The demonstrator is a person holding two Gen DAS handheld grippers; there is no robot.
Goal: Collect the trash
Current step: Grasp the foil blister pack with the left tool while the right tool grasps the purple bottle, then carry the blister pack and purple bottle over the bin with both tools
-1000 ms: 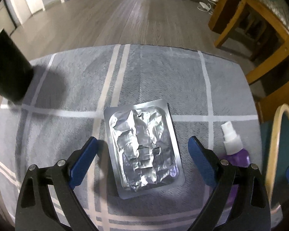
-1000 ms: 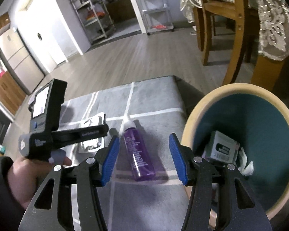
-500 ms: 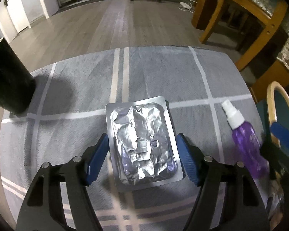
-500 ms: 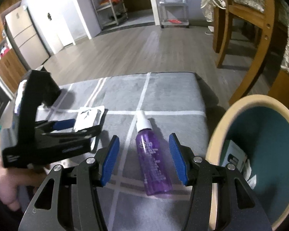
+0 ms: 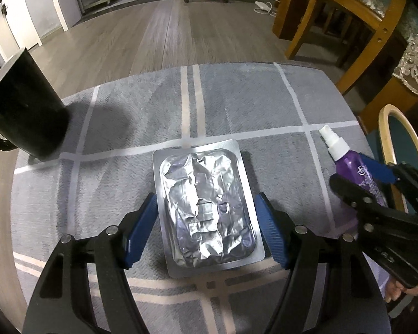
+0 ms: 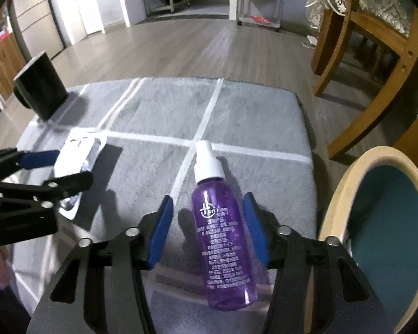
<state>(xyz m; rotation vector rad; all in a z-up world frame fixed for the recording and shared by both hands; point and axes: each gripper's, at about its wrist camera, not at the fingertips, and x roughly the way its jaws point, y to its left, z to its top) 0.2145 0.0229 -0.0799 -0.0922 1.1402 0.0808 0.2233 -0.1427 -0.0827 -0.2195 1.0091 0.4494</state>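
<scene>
A crumpled silver foil blister pack (image 5: pixel 206 208) lies flat on the grey striped cloth (image 5: pixel 237 105). My left gripper (image 5: pixel 206 196) points down over it, its blue pads against the pack's two long edges. The same pack (image 6: pixel 78 150) and left gripper (image 6: pixel 69 167) show at the left of the right wrist view. A purple spray bottle (image 6: pixel 223 245) with a white cap lies between the fingers of my right gripper (image 6: pixel 208 200). Those jaws are closing, with small gaps still on both sides of the bottle. In the left wrist view the bottle (image 5: pixel 345 161) and right gripper (image 5: pixel 354 172) sit at the right.
A round bin with a tan rim (image 6: pixel 340 194) and teal inside stands right of the cloth, its rim (image 5: pixel 387 128) also in the left view. A black cup (image 5: pixel 25 105) stands at the cloth's far left corner. Wooden chair legs (image 6: pixel 348 41) rise beyond the bin.
My left jaws narrowed from wide apart until they met the foil pack's edges. My right gripper came down and forward over the purple bottle, and its jaws have drawn closer together.
</scene>
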